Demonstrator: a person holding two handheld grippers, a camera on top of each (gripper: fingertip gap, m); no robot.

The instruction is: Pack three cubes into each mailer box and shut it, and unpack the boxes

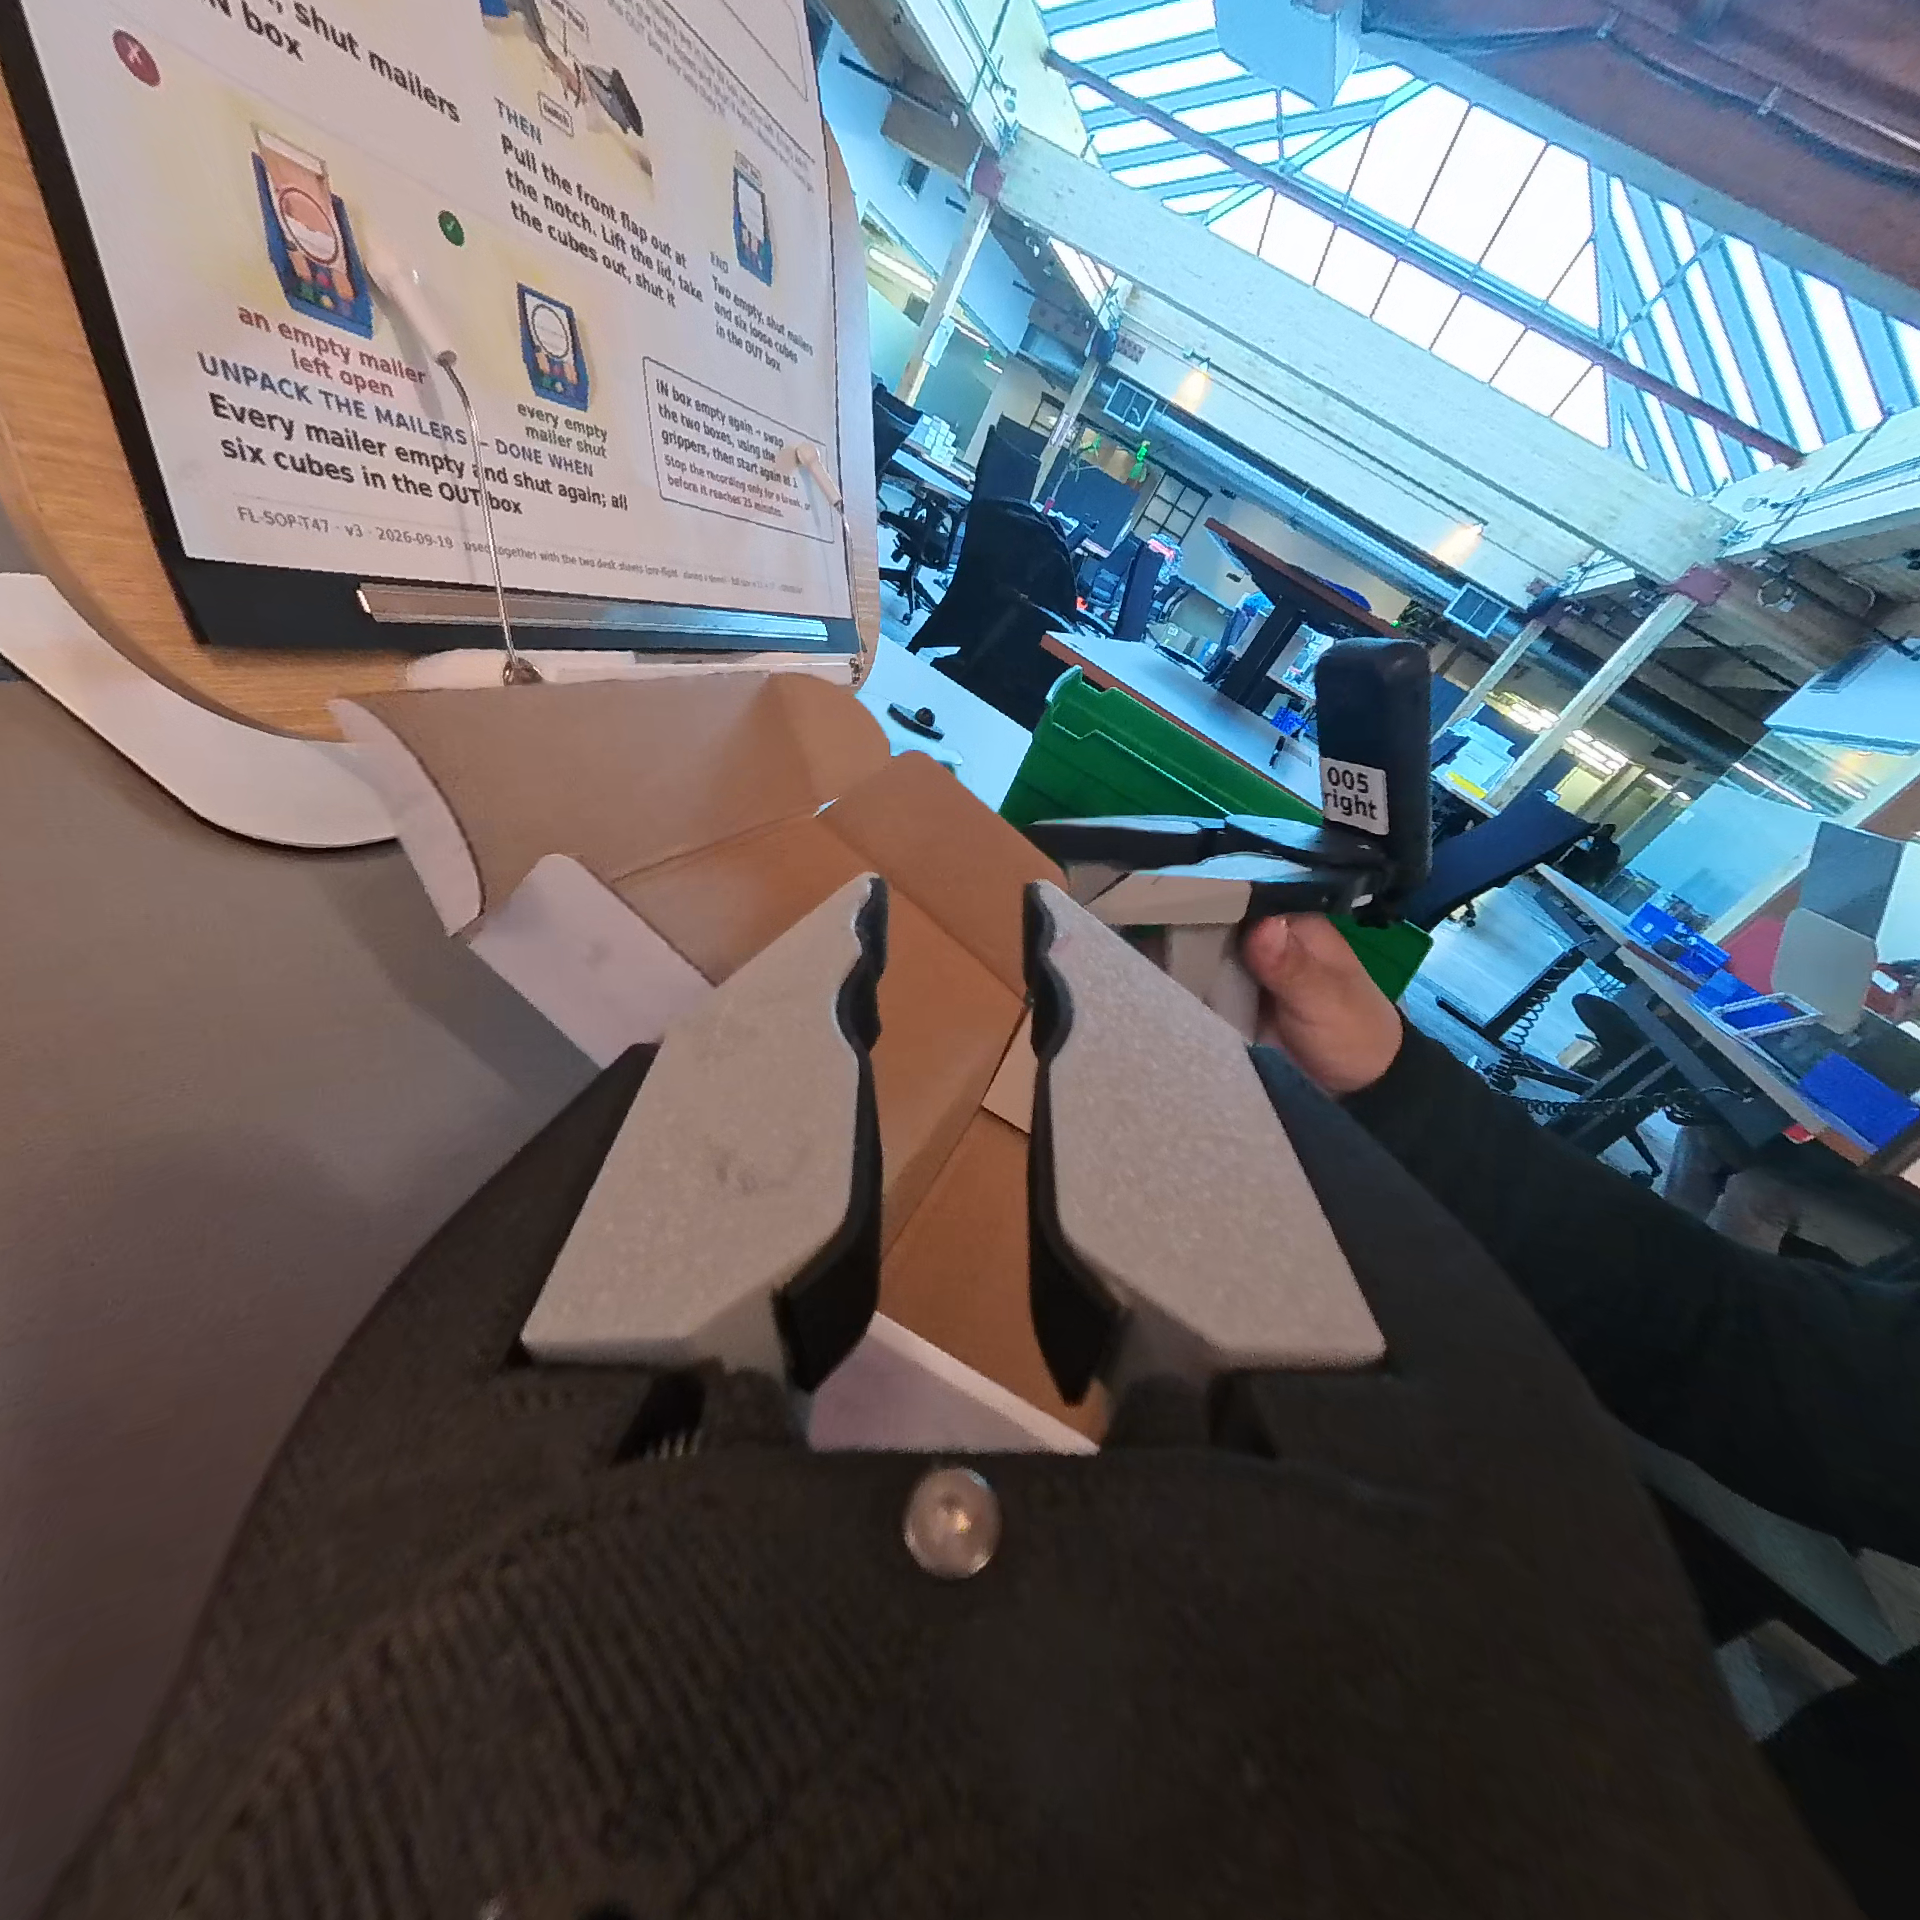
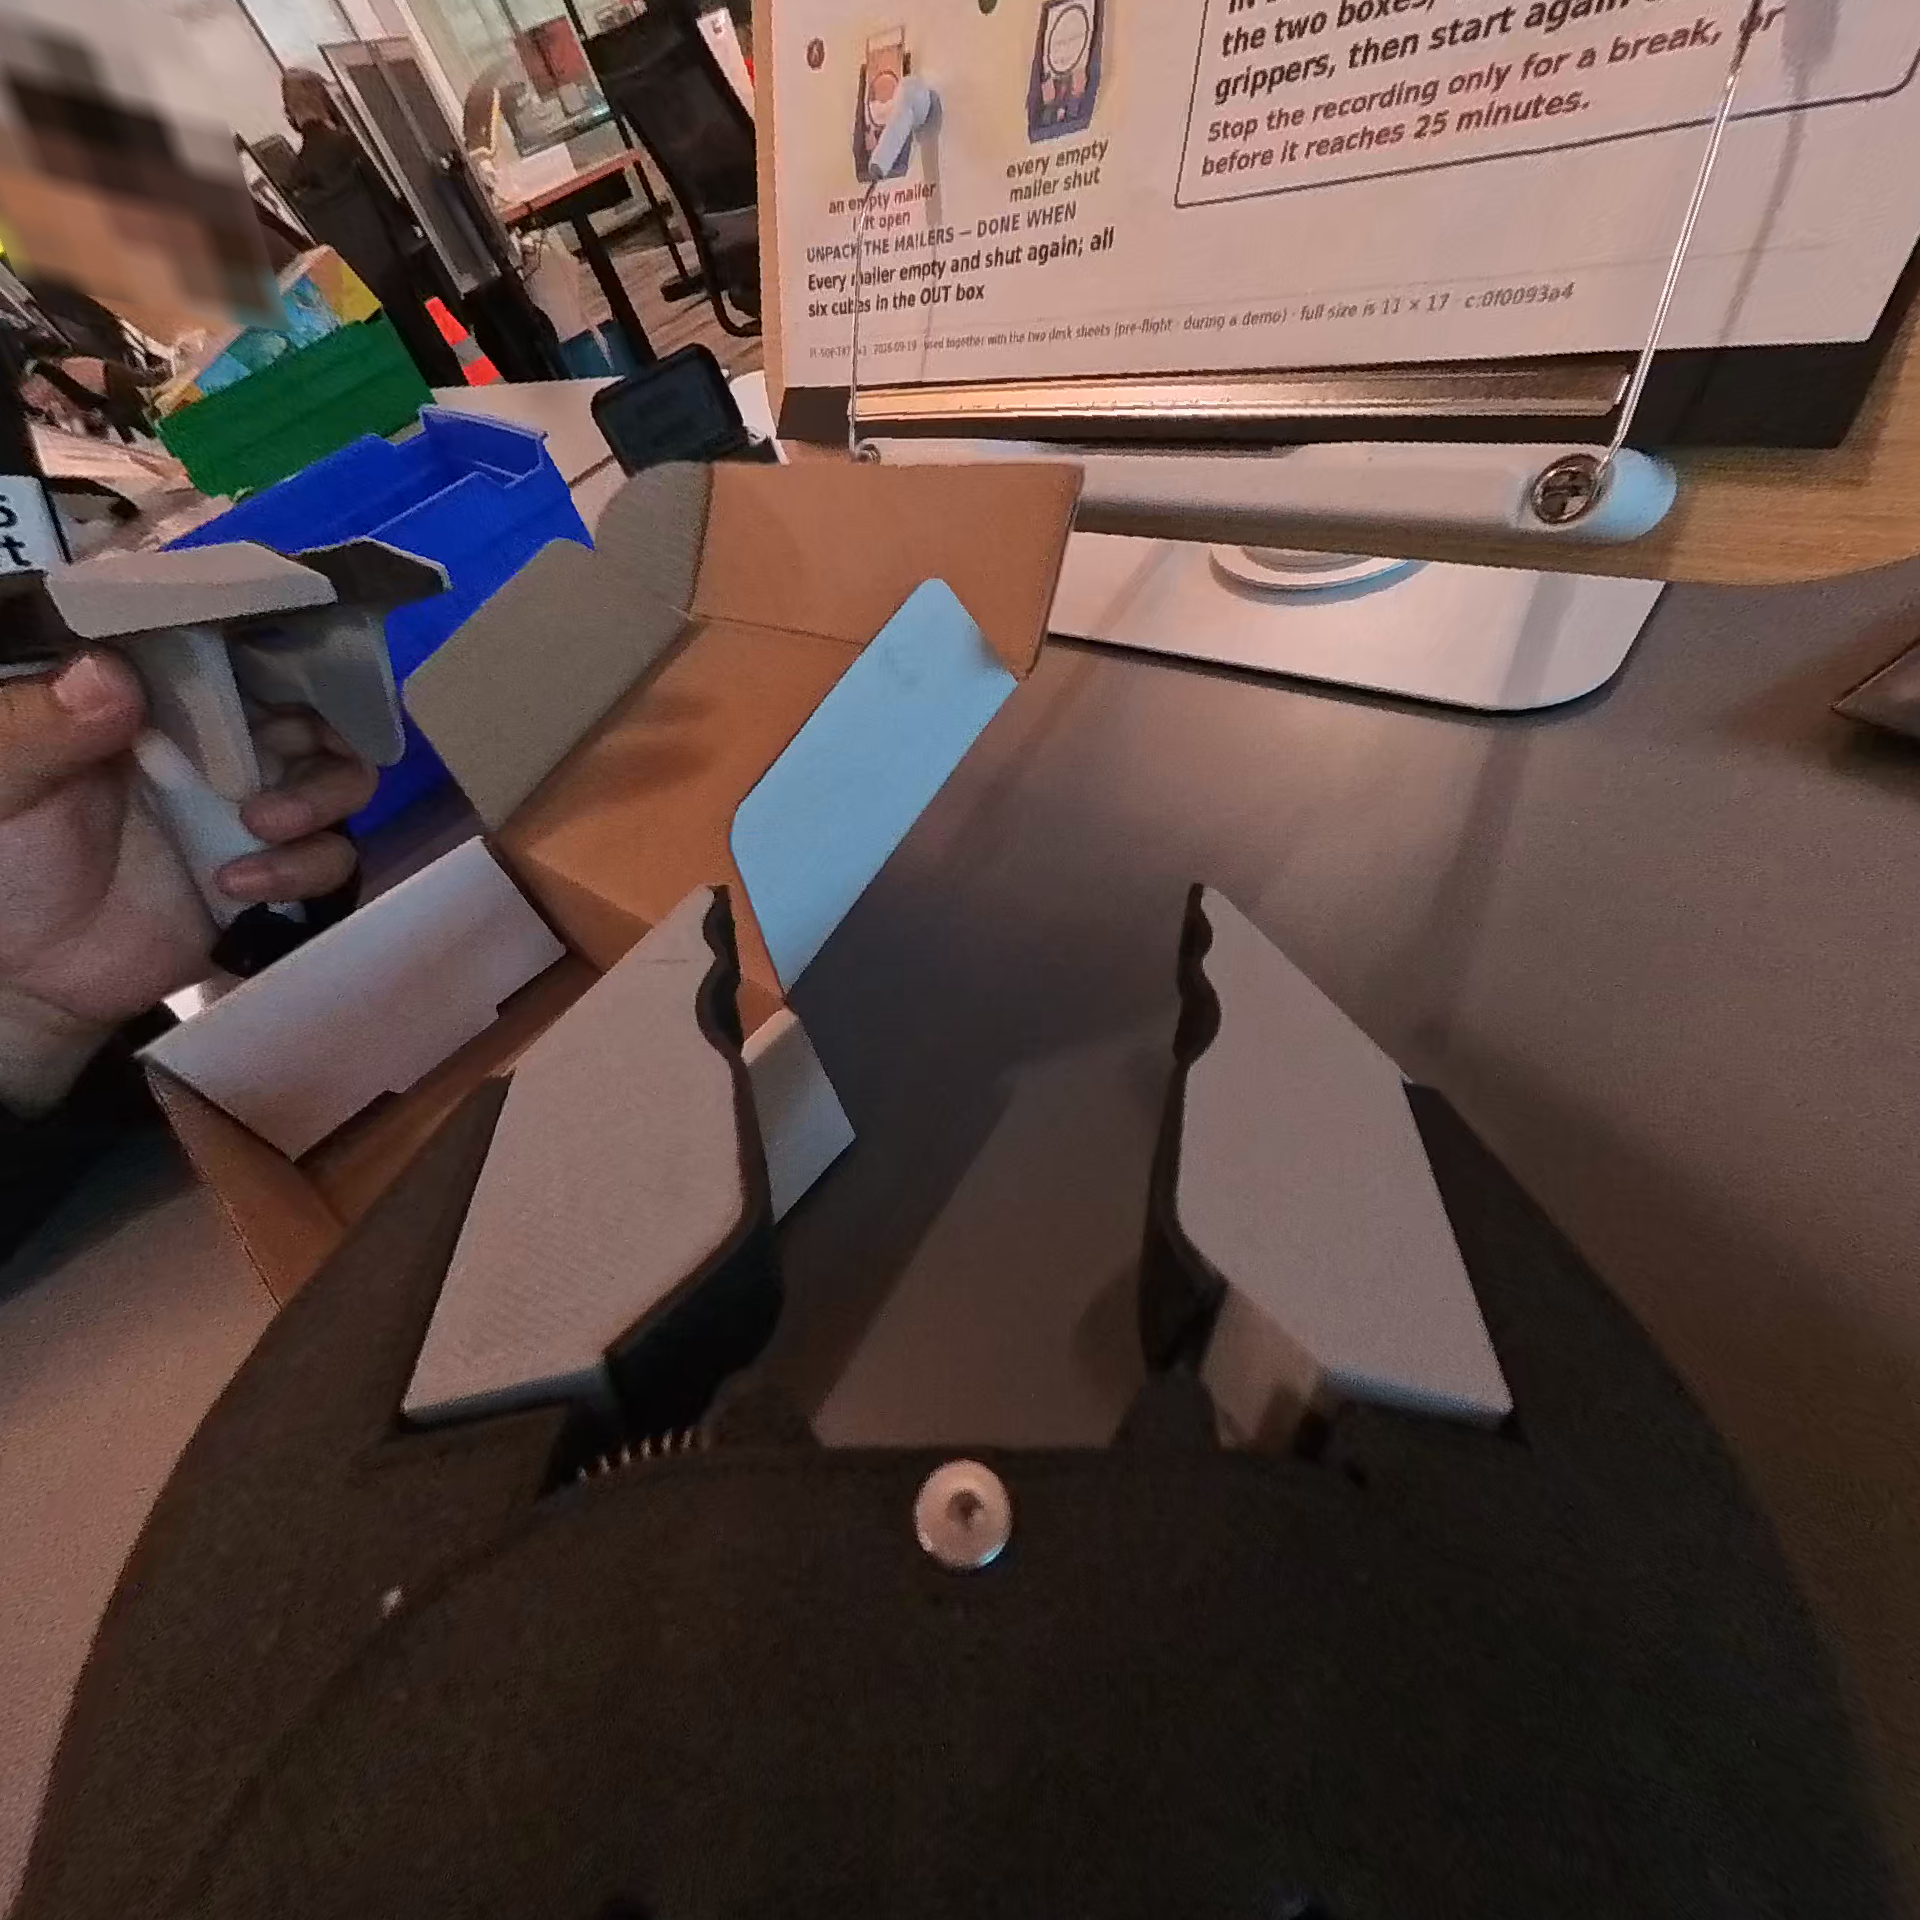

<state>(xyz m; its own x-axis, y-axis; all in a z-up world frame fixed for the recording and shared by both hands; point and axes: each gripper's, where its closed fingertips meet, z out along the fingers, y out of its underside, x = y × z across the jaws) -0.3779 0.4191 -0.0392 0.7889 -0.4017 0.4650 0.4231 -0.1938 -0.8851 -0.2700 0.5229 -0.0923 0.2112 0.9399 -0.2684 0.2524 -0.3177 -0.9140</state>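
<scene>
open mailer between two idle grippers

the left gripper (image 1: 954,914) is seen at the centre of the left wrist view, its jaws parted by a narrow gap with nothing gripped between them; brown card is seen through the gap. the mailer (image 1: 831,831) lies open just beyond the fingertips, its lid raised toward the upper centre of the frame and a white side flap (image 1: 582,935) standing at centre left. no cubes can be made out inside it.

the right gripper (image 2: 956,914) is seen at the centre of the right wrist view, its jaws spread wide and empty over the grey table (image 2: 1455,883). in that view the mailer (image 2: 665,748) sits at centre left, just beside the left-hand finger, with a white flap (image 2: 873,769) tilted up at the frame's centre and another white panel (image 2: 353,997) folded at the lower left.

in the left wrist view the right gripper (image 1: 1143,842) is also shown at centre right, held by a hand (image 1: 1320,997), close to the mailer's right edge; whether it touches the card cannot be told. in the right wrist view the left gripper (image 2: 312,582) appears at the left edge, held by a hand (image 2: 83,831).

a printed sheet (image 1: 436,260) on a stand fills the upper left of the left wrist view. a blue bin (image 2: 416,520) and a green bin (image 2: 291,405) are seen at the upper left of the right wrist view.
</scene>
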